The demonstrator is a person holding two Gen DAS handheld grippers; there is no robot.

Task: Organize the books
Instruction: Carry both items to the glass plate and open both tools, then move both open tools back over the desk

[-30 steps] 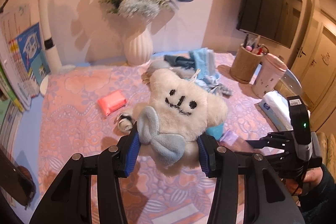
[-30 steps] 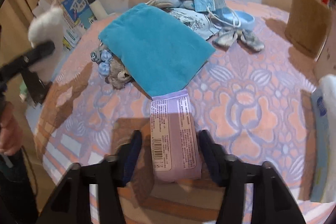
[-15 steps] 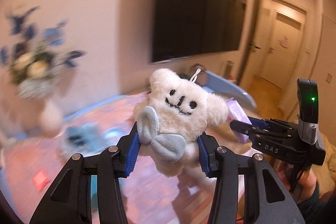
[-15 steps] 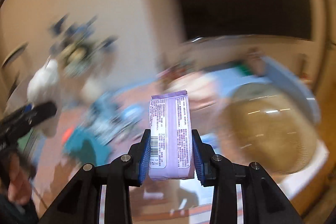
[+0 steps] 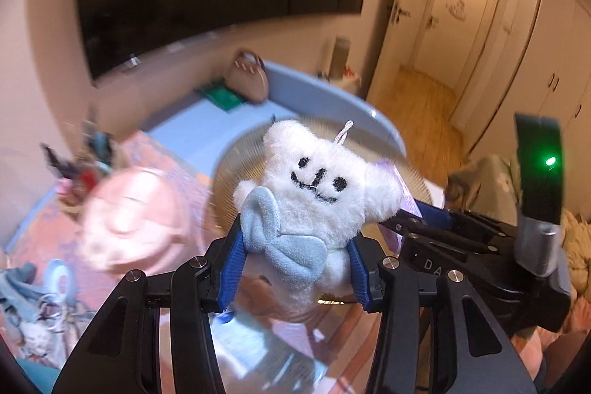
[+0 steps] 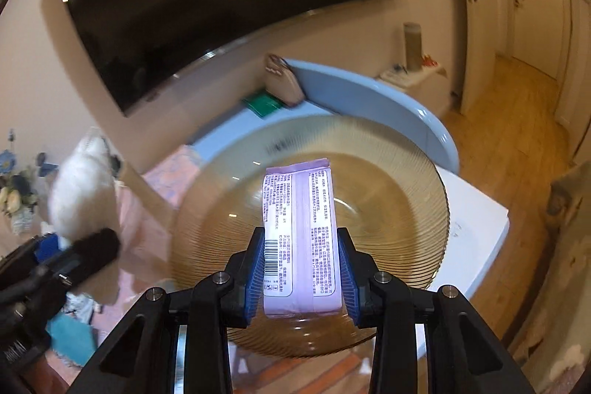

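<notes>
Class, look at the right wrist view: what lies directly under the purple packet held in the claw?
Beneath the purple packet, gripped by the right claw, sits a ribbed amber glass plate. The plate's centre is hidden by the packet.

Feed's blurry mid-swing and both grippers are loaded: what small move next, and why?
Probably lower the right gripper a little toward the ribbed amber bowl: its purple packet hangs right above it, while the left gripper clamps the white plush alongside.
</notes>
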